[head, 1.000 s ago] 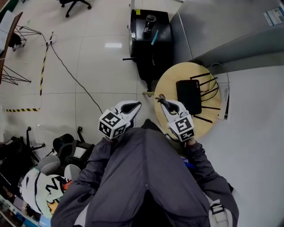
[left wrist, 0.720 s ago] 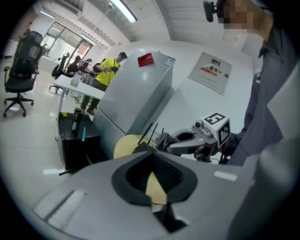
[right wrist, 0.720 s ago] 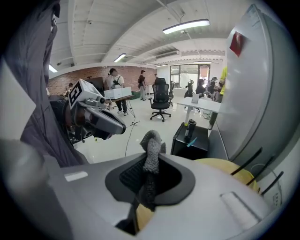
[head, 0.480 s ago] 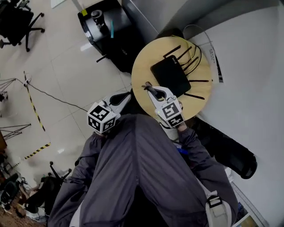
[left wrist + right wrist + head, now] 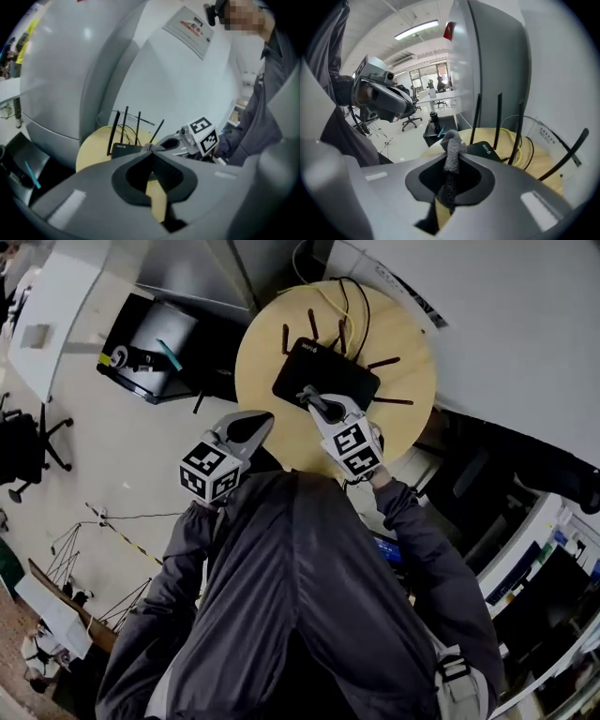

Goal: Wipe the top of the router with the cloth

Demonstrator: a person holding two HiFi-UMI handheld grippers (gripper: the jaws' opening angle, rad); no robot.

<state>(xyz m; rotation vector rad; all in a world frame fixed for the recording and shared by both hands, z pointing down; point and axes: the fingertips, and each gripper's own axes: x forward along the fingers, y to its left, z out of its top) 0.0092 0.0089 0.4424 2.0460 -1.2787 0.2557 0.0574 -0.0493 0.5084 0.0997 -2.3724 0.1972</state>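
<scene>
Left gripper point(image 5: 257, 421) jaws together, right gripper point(image 5: 313, 401) tight on cloth point(image 5: 451, 148)

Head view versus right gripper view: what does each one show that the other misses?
Only the head view shows the marker cube on the right gripper, the table's round outline and the router's whole top. Only the right gripper view shows the ceiling light and, close up, the jaws shut on the cloth. Both show the router with its antennas, the table, the cloth poking from the right gripper, and the left gripper.
</scene>
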